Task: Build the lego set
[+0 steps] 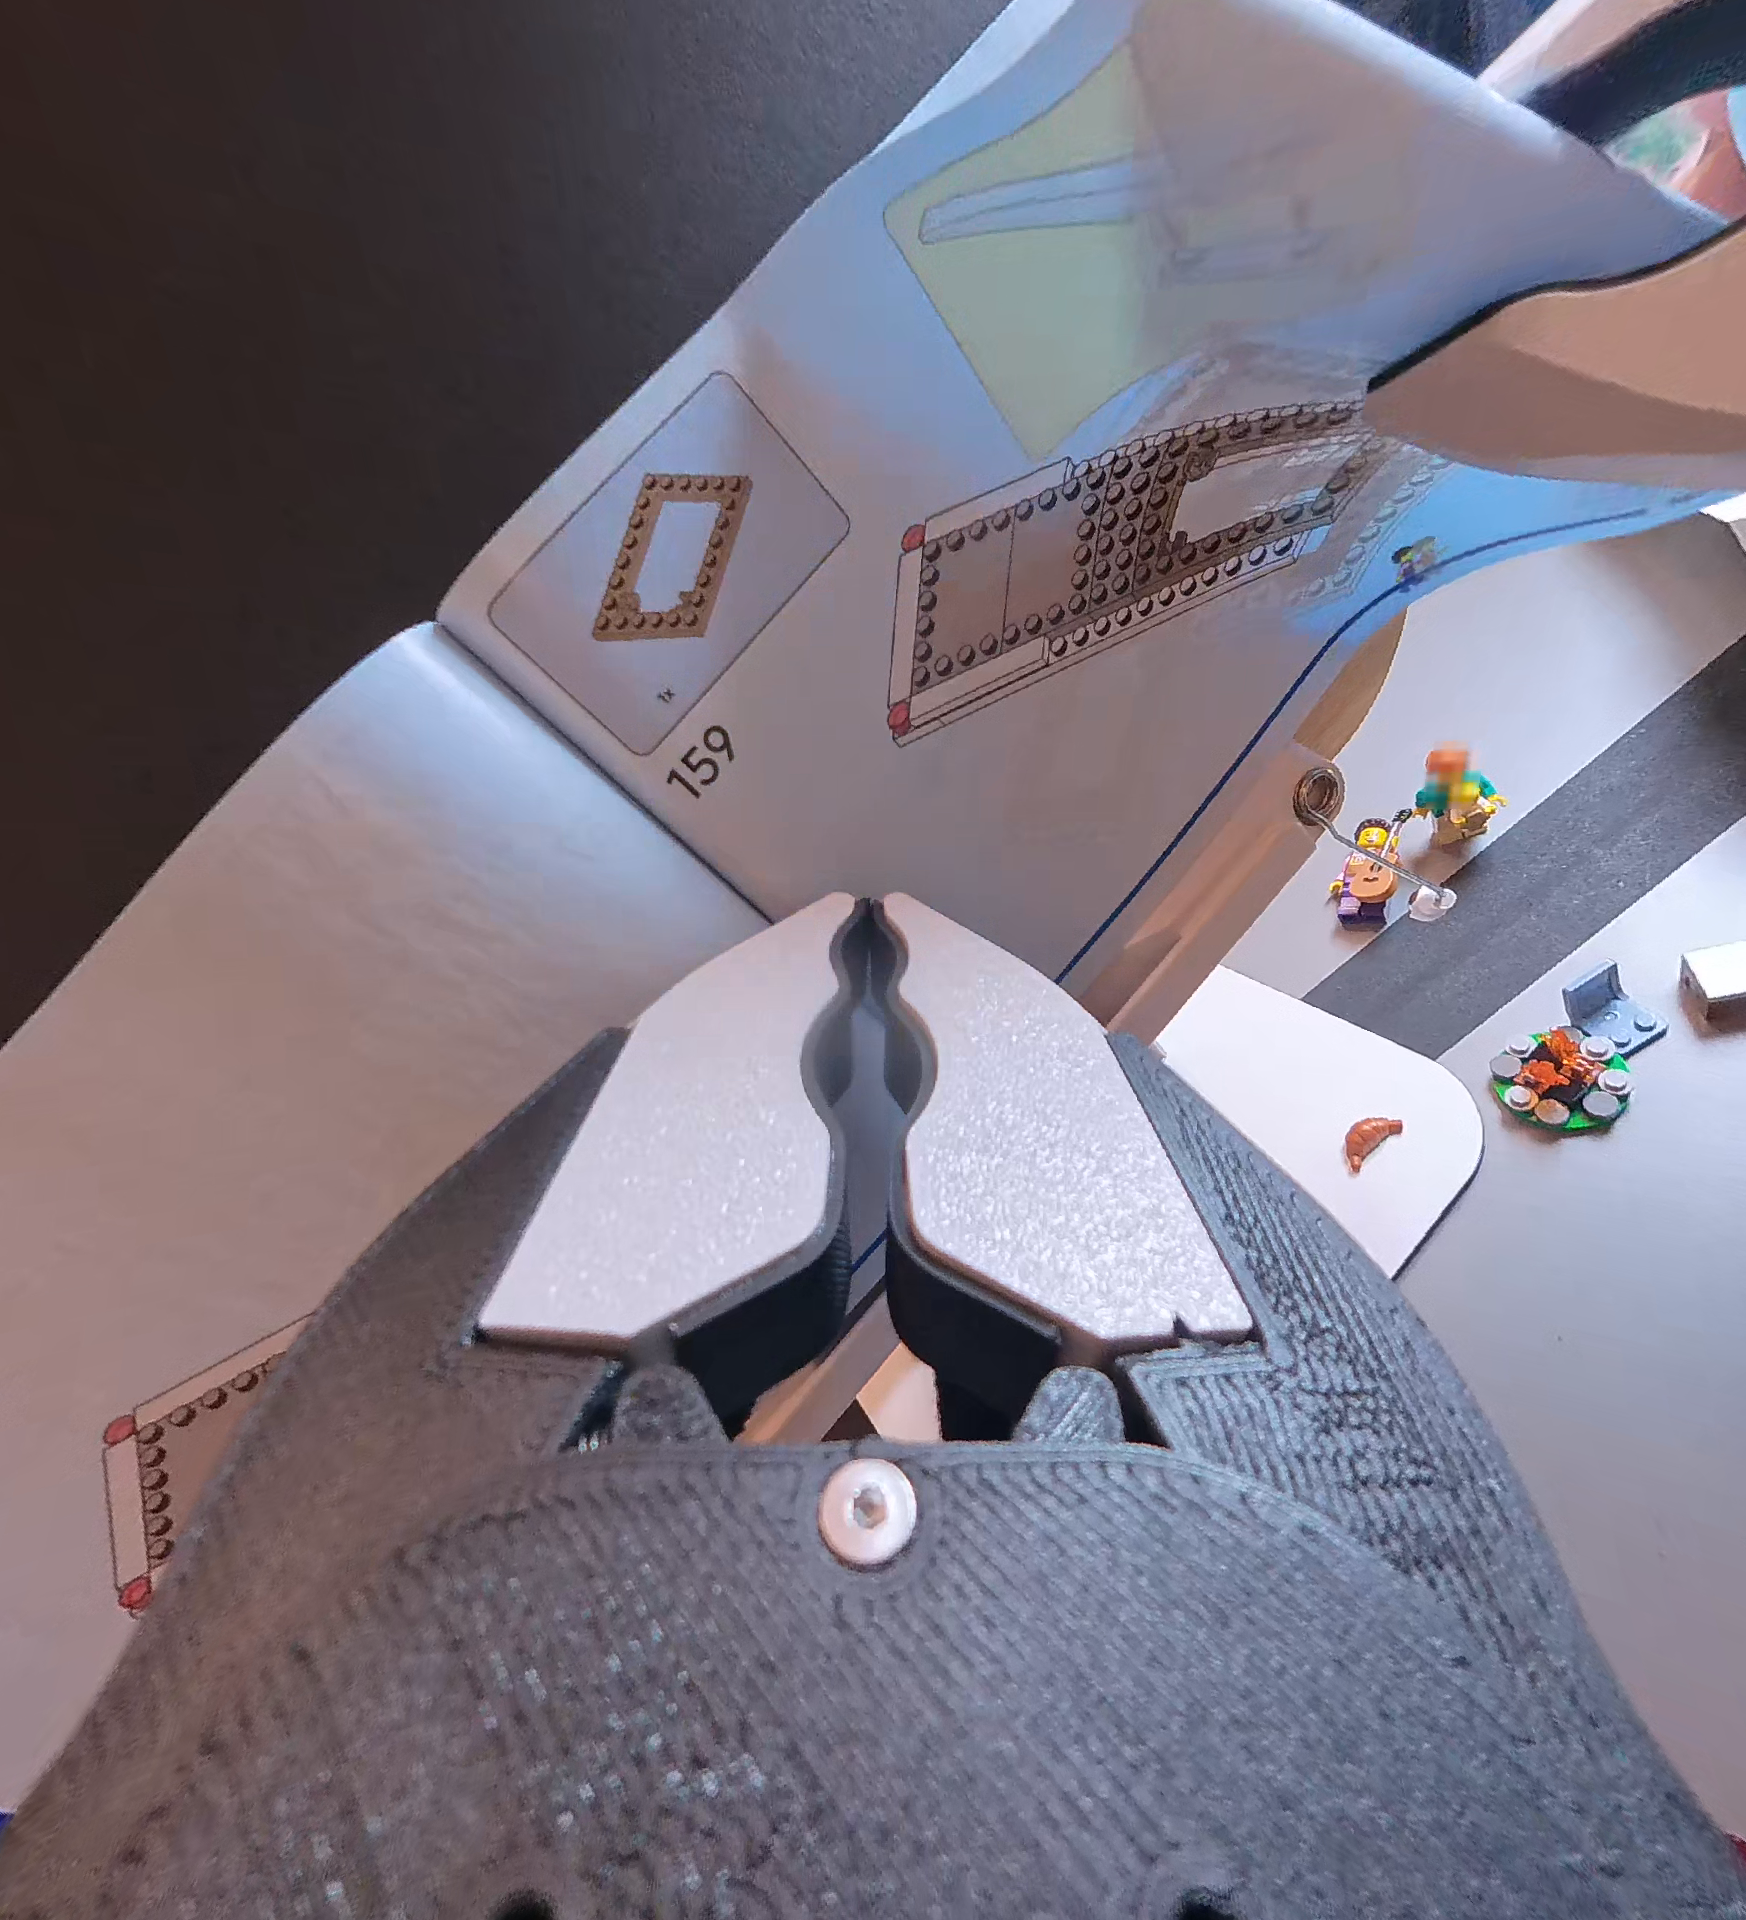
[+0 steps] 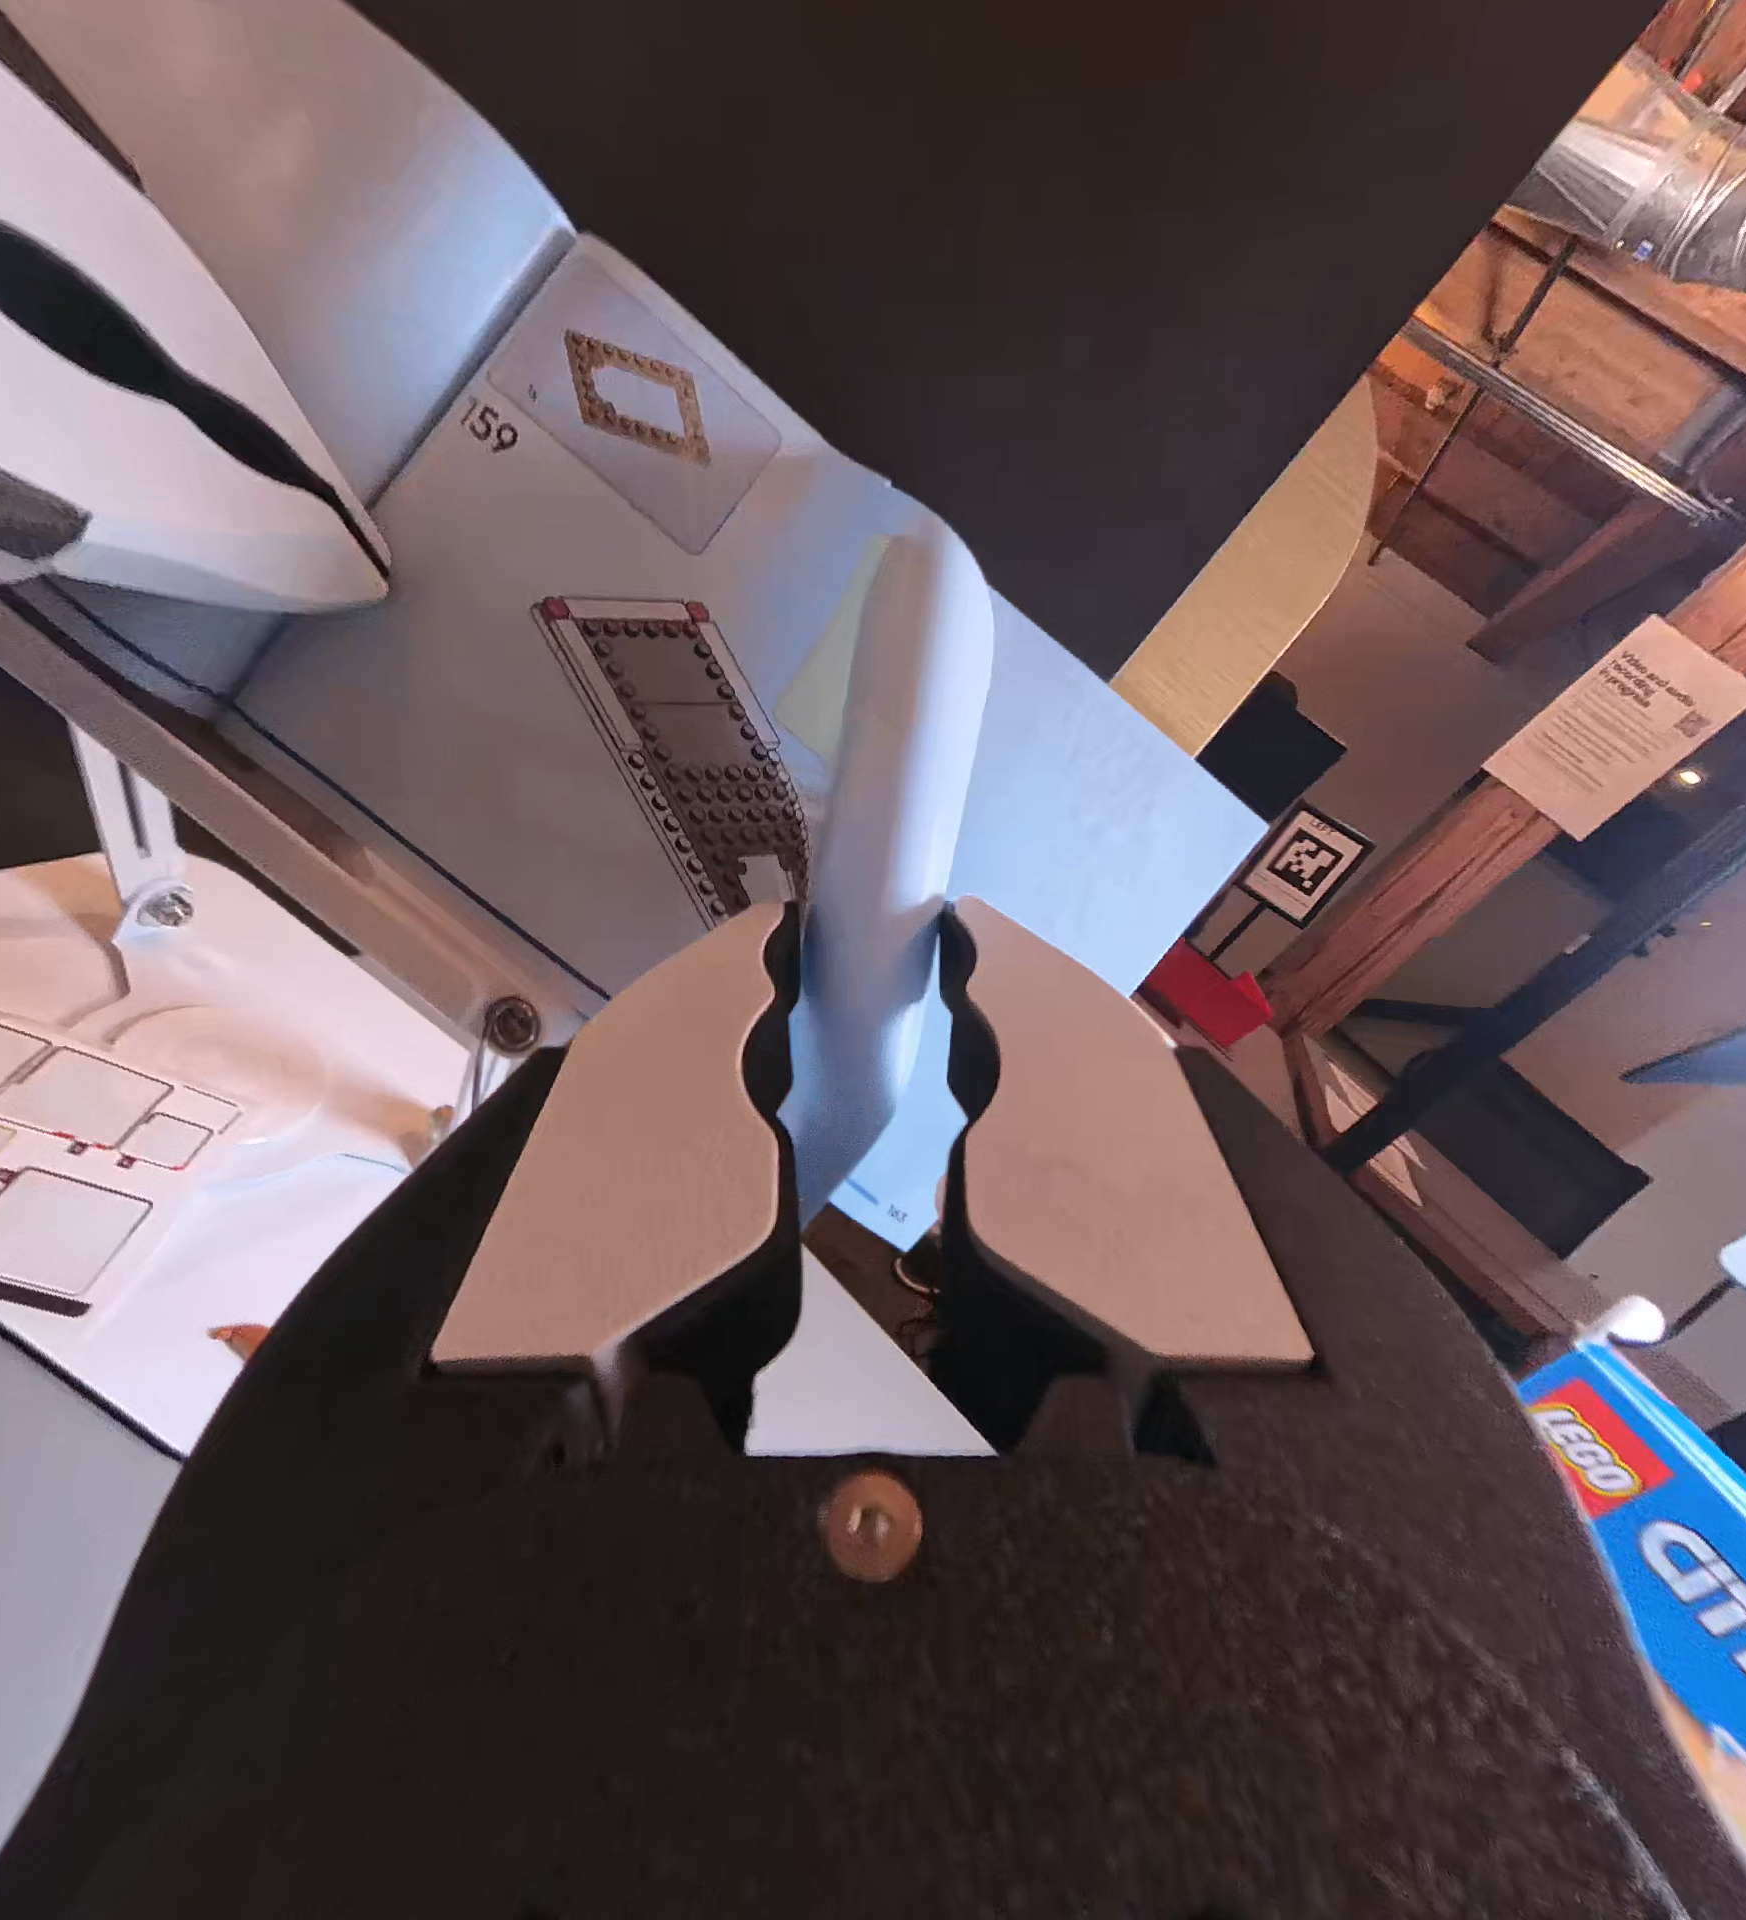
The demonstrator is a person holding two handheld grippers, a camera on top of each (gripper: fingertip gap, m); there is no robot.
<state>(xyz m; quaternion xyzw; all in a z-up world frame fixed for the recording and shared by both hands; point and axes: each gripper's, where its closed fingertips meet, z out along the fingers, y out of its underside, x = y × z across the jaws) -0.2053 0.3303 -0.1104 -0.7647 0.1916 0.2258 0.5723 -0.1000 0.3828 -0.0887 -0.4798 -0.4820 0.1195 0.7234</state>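
Right gripper [image 2: 869,914]: narrowed to a slim gap, both tips pressed on a bowed page [image 2: 900,727].
Left gripper [image 1: 869,909]: closed tight, tips over the open booklet [image 1: 952,831] by its spine; I saw no grip on it.
Risk: by my reckoning, a harder squeeze or a sideways tug might crease the page or tear it at the spine.
Page axis: curled into a roll, its length running away along the right fingers.
Booklet: open and aslant, lower edge along a grey stand [image 2: 256,790].

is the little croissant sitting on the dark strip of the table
No, in the left wrist view the croissant lies on a white rounded board, apart from the dark strip where the toy figures stand.
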